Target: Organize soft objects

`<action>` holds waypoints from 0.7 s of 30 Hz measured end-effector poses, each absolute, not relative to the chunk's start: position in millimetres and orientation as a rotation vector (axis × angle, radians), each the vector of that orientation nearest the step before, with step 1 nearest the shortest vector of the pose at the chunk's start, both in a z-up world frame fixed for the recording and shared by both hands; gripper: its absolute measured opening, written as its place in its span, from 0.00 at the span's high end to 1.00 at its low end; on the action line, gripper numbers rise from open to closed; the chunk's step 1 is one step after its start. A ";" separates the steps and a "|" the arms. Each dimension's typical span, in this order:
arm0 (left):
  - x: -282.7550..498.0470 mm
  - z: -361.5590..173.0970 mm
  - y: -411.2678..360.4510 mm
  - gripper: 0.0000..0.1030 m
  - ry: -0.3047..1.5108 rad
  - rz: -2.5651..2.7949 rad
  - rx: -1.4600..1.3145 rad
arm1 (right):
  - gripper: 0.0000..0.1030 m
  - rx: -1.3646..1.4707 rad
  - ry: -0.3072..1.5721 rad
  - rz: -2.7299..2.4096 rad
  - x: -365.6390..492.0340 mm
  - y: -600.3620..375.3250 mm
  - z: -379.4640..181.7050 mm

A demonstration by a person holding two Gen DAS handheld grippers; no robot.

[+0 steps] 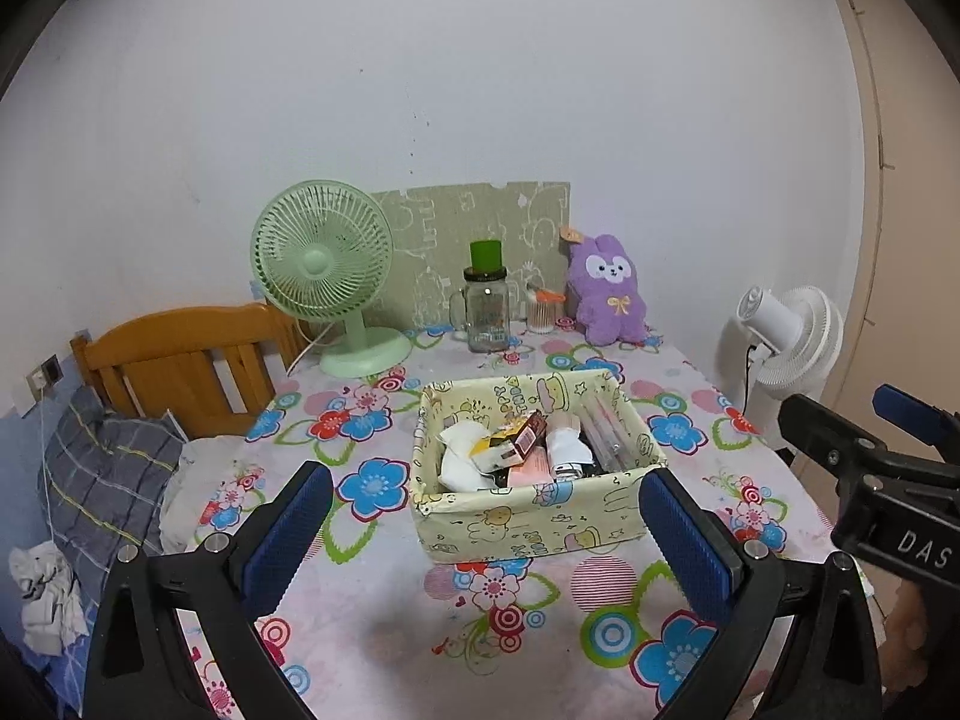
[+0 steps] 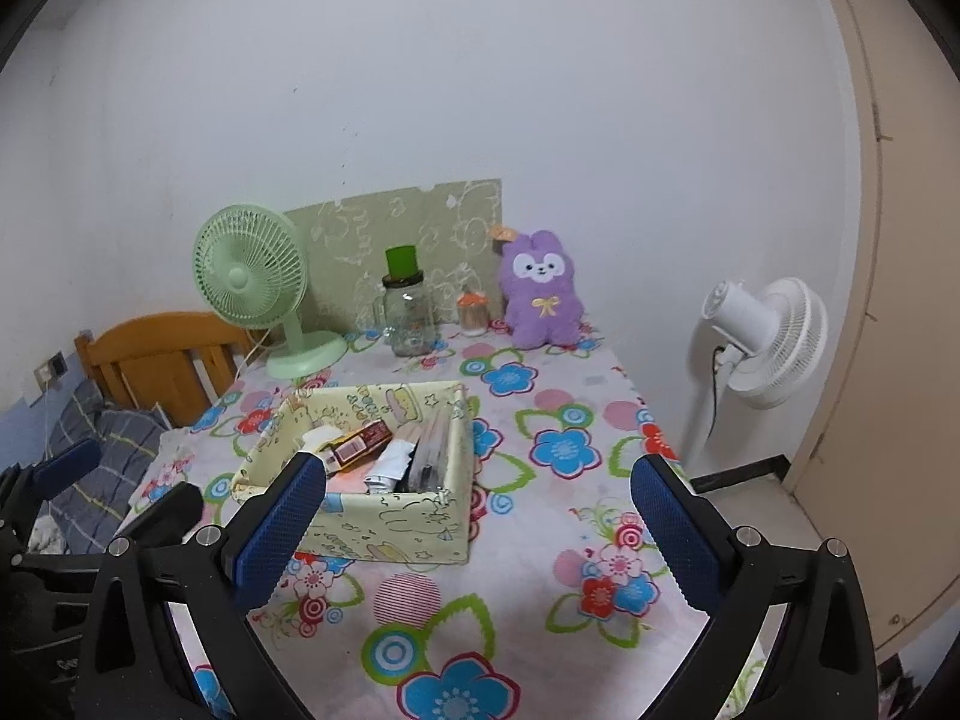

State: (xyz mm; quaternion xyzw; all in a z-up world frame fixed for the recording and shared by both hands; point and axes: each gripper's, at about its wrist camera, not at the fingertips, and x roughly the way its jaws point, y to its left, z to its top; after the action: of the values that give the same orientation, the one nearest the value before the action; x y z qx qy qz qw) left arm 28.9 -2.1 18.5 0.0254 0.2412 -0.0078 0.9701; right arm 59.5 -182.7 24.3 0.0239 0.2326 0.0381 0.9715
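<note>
Now both tools, left tool [image 1: 486, 516] and right tool [image 2: 477, 519], gape wide, empty.

Soft even indoor light, faint shadows, strong fisheye bending, dark corner vignette, perhaps slight blur

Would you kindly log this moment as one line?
left gripper: open, empty | right gripper: open, empty | fabric box: on table, filled | purple plush: untouched
</note>
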 end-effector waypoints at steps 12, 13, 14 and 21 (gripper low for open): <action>5.9 26.0 7.1 0.00 0.455 0.004 0.002 | 0.00 0.051 0.455 0.053 38.1 -192.3 28.4; 5.9 25.2 7.4 0.00 0.457 0.006 0.001 | 0.00 0.054 0.455 0.054 36.9 -192.7 28.6; 5.1 24.6 8.1 0.00 0.458 0.006 -0.002 | 0.00 0.057 0.453 0.057 36.2 -192.7 28.9; 4.4 23.8 12.7 0.00 0.459 0.007 -0.021 | 0.00 0.053 0.444 0.063 32.7 -190.4 30.2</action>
State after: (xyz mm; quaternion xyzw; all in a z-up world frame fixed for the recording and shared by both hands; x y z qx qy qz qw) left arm 4.4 12.7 23.8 -0.0102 0.2275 0.0035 0.9737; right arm 32.7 -190.4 30.2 0.0265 0.2199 0.0311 0.9747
